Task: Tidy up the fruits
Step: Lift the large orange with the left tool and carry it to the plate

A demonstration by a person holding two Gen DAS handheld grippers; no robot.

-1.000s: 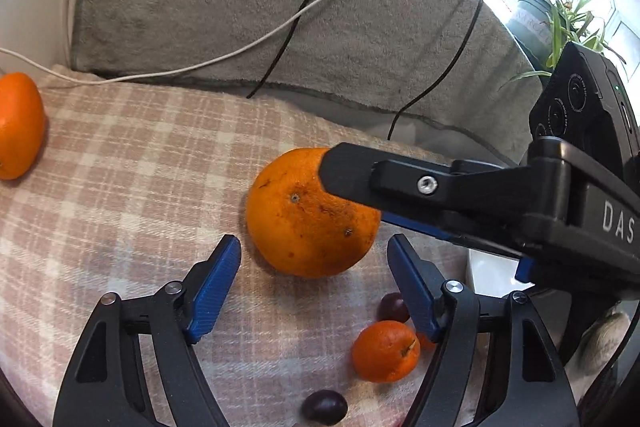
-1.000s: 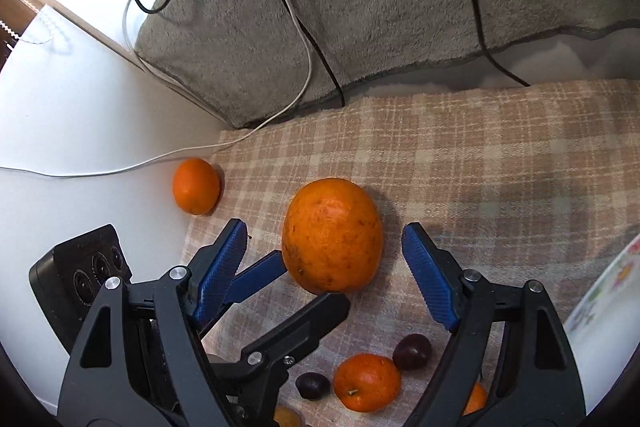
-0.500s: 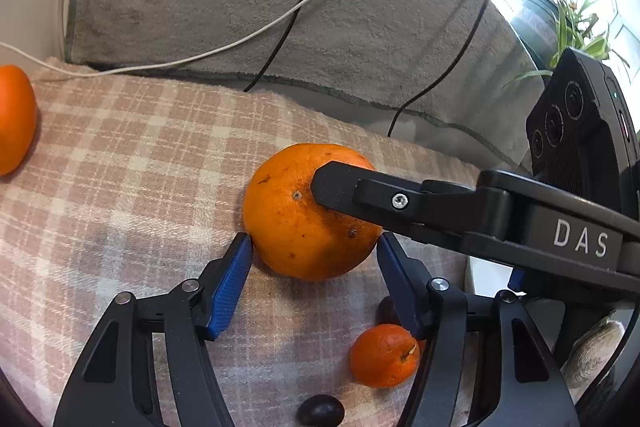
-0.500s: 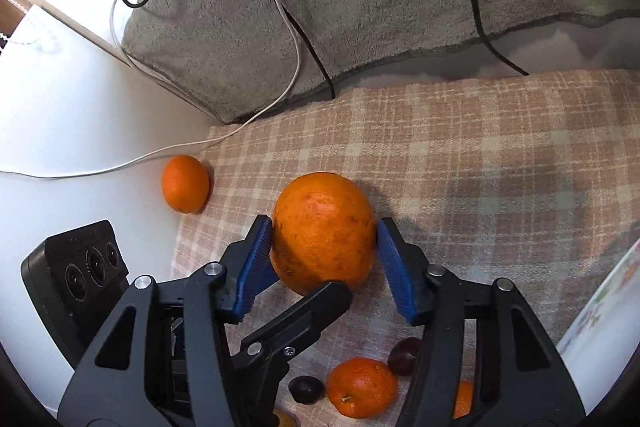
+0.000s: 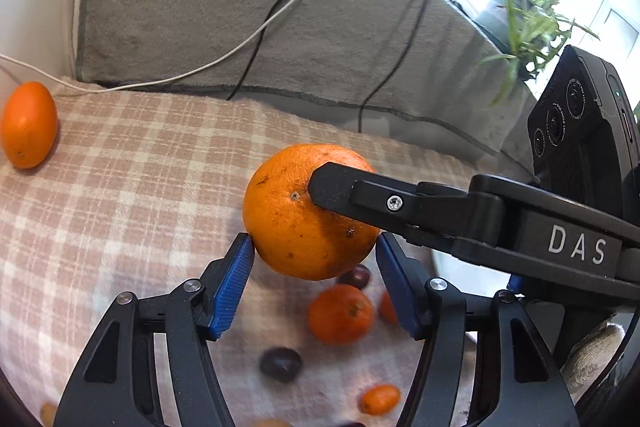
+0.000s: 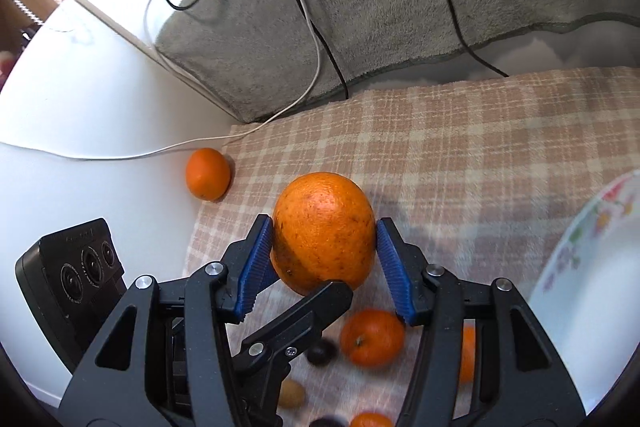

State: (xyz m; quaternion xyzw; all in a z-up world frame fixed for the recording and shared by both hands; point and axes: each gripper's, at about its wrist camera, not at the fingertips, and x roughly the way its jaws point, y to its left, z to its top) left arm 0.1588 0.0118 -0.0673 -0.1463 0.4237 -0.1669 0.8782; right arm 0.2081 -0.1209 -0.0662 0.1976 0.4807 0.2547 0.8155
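Note:
A large orange (image 5: 288, 219) (image 6: 324, 223) hangs just above the checked cloth (image 5: 120, 187). Both grippers hold it at once. My left gripper (image 5: 312, 259) is shut on it, its blue pads pressing the lower flanks. My right gripper (image 6: 322, 251) is also shut on it, with a pad on each side. One black finger (image 5: 360, 191) of the right gripper crosses the fruit from the right in the left wrist view. In the right wrist view a left gripper finger (image 6: 304, 319) reaches under it.
A small orange (image 5: 28, 125) (image 6: 208, 174) lies at the cloth's far left edge. Below the grippers lie a mandarin (image 5: 340, 313) (image 6: 372, 337), dark plums (image 5: 280, 364) and a kumquat (image 5: 379, 399). A flowered white plate (image 6: 592, 267) stands at the right. A grey towel (image 6: 400, 7) with cables rises behind.
Both grippers closed from wide open onto the large orange, then raised it off the cloth. The fruits underneath now show further below.

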